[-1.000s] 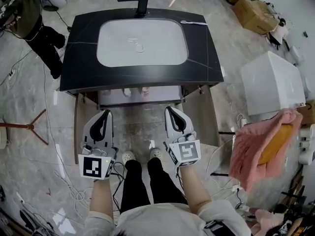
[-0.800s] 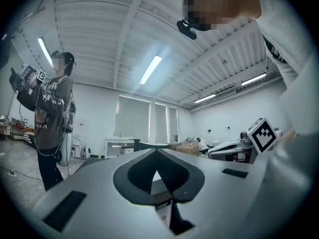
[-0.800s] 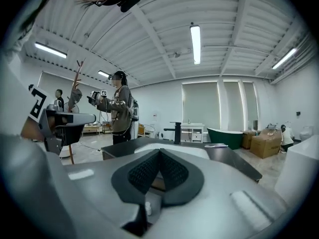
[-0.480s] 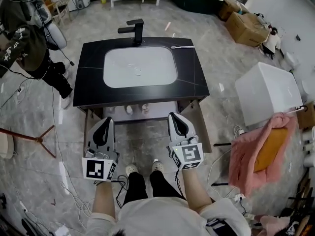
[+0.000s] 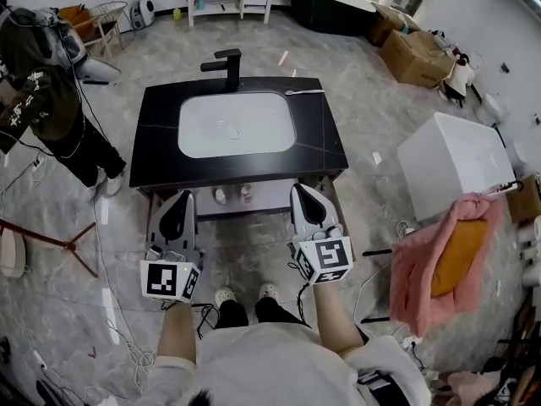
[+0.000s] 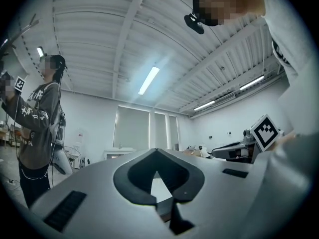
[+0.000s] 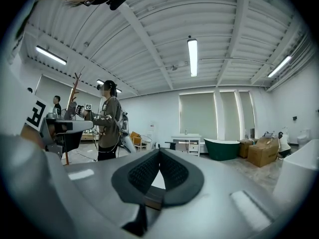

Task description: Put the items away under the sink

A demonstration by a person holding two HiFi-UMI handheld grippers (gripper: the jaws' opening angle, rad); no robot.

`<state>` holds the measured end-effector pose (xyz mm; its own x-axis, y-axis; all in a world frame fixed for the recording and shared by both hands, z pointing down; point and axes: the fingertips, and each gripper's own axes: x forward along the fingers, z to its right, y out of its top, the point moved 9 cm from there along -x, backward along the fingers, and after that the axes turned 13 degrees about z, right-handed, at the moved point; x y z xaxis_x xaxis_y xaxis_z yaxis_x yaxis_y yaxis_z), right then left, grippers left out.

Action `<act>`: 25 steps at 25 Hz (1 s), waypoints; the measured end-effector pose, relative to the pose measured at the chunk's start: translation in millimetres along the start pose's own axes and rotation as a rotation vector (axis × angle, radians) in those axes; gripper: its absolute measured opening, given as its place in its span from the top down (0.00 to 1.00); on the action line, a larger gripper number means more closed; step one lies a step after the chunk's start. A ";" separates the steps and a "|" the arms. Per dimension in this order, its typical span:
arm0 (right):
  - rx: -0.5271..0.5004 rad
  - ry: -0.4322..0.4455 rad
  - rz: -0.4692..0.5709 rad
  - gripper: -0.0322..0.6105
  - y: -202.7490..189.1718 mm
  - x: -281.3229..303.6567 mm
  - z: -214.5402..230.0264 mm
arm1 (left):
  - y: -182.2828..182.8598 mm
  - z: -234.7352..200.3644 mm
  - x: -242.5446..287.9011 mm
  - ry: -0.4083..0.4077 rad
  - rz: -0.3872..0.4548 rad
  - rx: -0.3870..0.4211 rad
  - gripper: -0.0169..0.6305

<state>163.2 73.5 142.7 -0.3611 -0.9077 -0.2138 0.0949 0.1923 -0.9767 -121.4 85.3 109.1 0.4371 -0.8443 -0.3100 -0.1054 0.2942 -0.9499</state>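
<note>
A black vanity top with a white basin and a black faucet stands ahead of me. Its cabinet below is open, and two small bottles stand just inside the opening. A thin toothbrush-like item lies on the top's far right. My left gripper and right gripper are held side by side in front of the cabinet, both shut and holding nothing. In the left gripper view the left gripper points up at the ceiling, and so does the right gripper in the right gripper view.
A person in dark clothes stands left of the vanity. At the right are a white box-shaped unit and a pink towel on a rack. Cardboard boxes and a dark bathtub sit at the back. Cables trail on the floor.
The vanity now appears smaller and farther from me, with more of the room behind it in view. Both grippers stay shut, side by side.
</note>
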 end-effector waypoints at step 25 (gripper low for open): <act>-0.043 -0.011 0.087 0.93 47.5 -7.9 2.1 | 38.0 17.9 12.1 -0.060 0.088 0.001 0.97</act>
<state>172.5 89.0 98.1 -0.3428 -0.8910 -0.2975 0.0849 0.2861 -0.9544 -104.1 94.3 69.9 0.4789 -0.7867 -0.3895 -0.1453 0.3665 -0.9190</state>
